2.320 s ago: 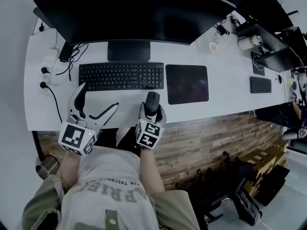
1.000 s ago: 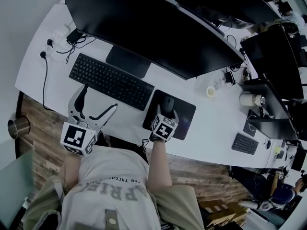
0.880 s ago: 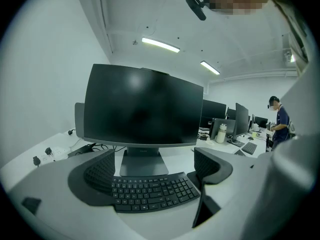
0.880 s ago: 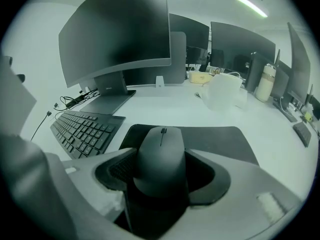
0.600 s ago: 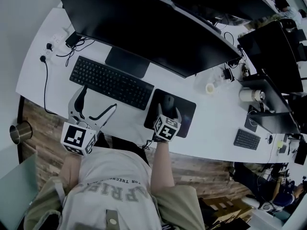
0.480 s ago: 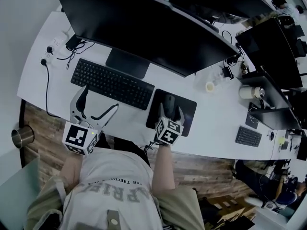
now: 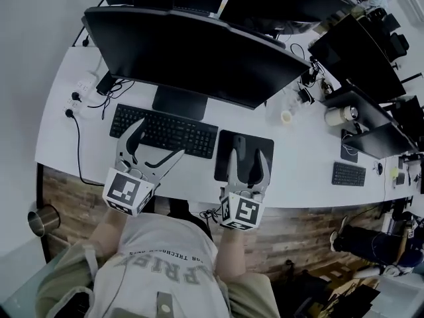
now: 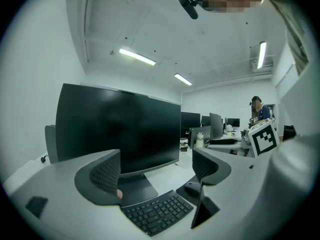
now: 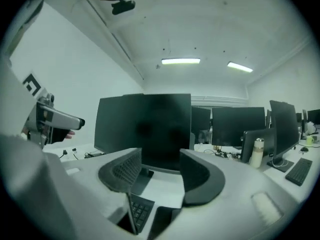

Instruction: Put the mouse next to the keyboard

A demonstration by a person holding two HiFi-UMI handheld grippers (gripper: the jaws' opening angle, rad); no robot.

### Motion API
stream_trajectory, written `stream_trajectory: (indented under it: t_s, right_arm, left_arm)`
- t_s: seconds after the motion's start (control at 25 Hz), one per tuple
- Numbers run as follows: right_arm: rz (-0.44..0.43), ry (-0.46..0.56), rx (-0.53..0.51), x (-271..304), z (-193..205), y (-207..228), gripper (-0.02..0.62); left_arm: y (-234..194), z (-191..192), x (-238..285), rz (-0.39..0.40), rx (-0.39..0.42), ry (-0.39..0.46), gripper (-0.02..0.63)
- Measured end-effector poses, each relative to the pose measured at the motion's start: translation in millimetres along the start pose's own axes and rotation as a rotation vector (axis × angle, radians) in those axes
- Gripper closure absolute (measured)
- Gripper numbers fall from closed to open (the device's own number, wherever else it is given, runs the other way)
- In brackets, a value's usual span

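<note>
A black mouse lies on the dark mouse pad, just right of the black keyboard. My right gripper hovers over the pad's near half. Its jaws are closing with nothing between them, and the mouse sits free by the left fingertip. The right gripper view is tilted upward: empty right gripper, a keyboard corner, no mouse. My left gripper stands open and empty over the keyboard's near edge. The left gripper view shows its empty gap, the keyboard and the mouse.
A large monitor stands behind the keyboard. A power strip with cables lies at the far left. A small cup, a mug and a second keyboard sit to the right. A metal cup stands below the desk's front edge.
My right gripper carried the mouse from the desk's front onto the pad, let it go and pulled back toward me. The left gripper stayed open by the keyboard.
</note>
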State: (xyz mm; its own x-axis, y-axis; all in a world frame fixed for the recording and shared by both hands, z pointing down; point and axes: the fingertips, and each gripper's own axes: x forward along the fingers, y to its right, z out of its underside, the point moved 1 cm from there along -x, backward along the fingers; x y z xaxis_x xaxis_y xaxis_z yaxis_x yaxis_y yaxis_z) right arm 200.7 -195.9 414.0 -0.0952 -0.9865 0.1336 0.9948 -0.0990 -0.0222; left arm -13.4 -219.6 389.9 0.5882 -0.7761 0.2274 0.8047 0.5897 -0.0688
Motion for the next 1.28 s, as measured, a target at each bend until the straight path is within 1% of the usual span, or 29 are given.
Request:
stream_trajectory:
  t_s: [0.04, 0.12, 0.16, 0.24, 0.32, 0.36, 0.4, 0.44, 0.48, 0.72, 0.88, 1.08, 1.28]
  right_arm:
    - [0.008, 0.026, -0.002, -5.3, -10.4, -3.4, 0.368]
    - [0.020, 0.064, -0.015, -15.1, -28.0, -10.4, 0.425]
    - [0.025, 0.078, -0.024, -19.5, -35.0, -13.9, 0.436]
    - [0.040, 0.104, -0.032, -27.2, -46.1, -19.8, 0.489]
    - [0.061, 0.131, -0.028, -34.2, -54.9, -24.5, 0.492]
    - [0.076, 0.146, -0.031, -38.1, -59.3, -26.4, 0.523]
    - [0.089, 0.159, -0.037, -41.9, -63.6, -28.4, 0.583]
    - [0.096, 0.170, -0.043, -45.2, -67.7, -30.8, 0.592]
    - [0.099, 0.180, -0.046, -48.0, -71.4, -33.2, 0.594]
    - [0.111, 0.245, -0.025, -59.8, -91.4, -40.3, 0.594]
    - [0.123, 0.271, -0.063, -63.1, -98.6, -42.4, 0.594]
    - [0.149, 0.299, -0.068, -68.7, -104.1, -39.3, 0.595]
    - [0.161, 0.308, -0.083, -71.2, -110.1, -33.4, 0.595]
  left_arm:
    - [1.0, -6.7, -1.5, 0.011, 0.013, 0.015, 0.162]
    - [2.4, -19.7, -6.4, 0.026, 0.039, 0.048, 0.273]
    - [2.9, -24.9, -9.6, 0.032, 0.042, 0.066, 0.316]
    - [2.9, -34.1, -15.7, 0.042, 0.040, 0.107, 0.391]
    - [2.4, -43.6, -21.1, 0.040, 0.040, 0.156, 0.463]
    - [2.0, -48.0, -24.1, 0.036, 0.037, 0.178, 0.500]
    - [1.5, -52.6, -27.2, 0.031, 0.028, 0.202, 0.540]
    - [1.1, -56.9, -30.2, 0.027, 0.020, 0.224, 0.575]
    - [1.0, -60.2, -32.6, 0.027, 0.016, 0.240, 0.594]
    - [1.5, -71.6, -38.1, 0.043, 0.025, 0.280, 0.595]
    - [0.1, -72.0, -38.5, 0.053, 0.075, 0.272, 0.595]
    - [2.5, -78.5, -39.0, 0.046, 0.058, 0.298, 0.595]
    - [6.7, -80.6, -40.3, 0.043, 0.069, 0.306, 0.595]
